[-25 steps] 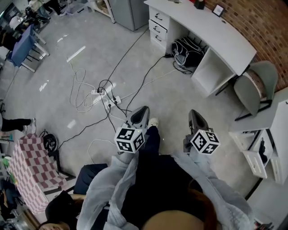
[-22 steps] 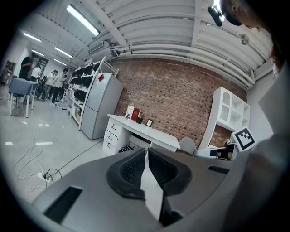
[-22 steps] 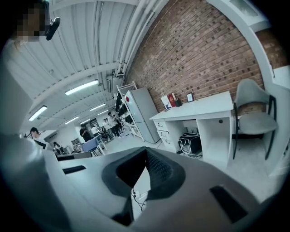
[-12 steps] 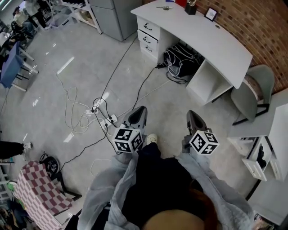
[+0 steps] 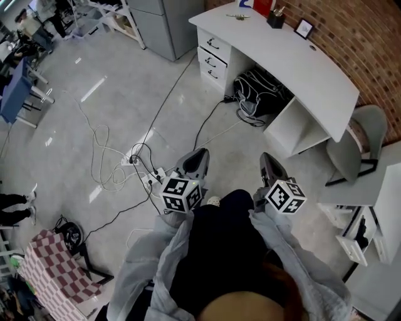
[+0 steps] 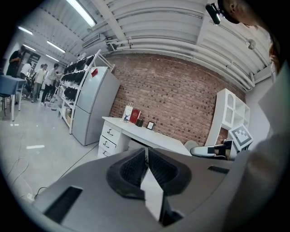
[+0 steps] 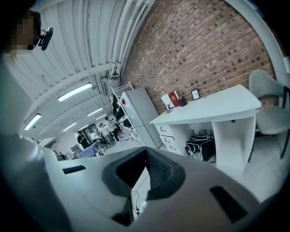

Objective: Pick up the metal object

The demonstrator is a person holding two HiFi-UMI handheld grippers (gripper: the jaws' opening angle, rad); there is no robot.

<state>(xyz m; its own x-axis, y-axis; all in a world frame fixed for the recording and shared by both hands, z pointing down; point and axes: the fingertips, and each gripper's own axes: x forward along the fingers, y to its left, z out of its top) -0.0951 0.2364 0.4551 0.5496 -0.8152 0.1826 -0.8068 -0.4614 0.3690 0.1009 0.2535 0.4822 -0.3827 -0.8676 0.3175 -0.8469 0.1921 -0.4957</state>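
Note:
A small metal object (image 5: 237,17) lies on the far end of the white desk (image 5: 301,56), beside a red item and a dark pen cup (image 5: 274,19); its shape is too small to make out. I hold both grippers at waist height over the floor, well short of the desk. My left gripper (image 5: 198,153) (image 6: 146,152) is shut with nothing between its pads. The right gripper (image 5: 268,158) (image 7: 146,152) is shut and empty too. Both gripper views show the desk (image 6: 136,132) (image 7: 213,103) ahead, against a brick wall.
Cables and a power strip (image 5: 147,178) trail across the floor before my feet. A black bag (image 5: 263,88) sits under the desk, a grey chair (image 5: 360,135) at its right end. A grey cabinet (image 5: 166,22) stands far left; white shelves (image 5: 376,213) at right.
The head view has shifted: the desk and floor cables sit differently in the frame and the desk's top shows more fully. Both grippers stay shut, held the same before my body.

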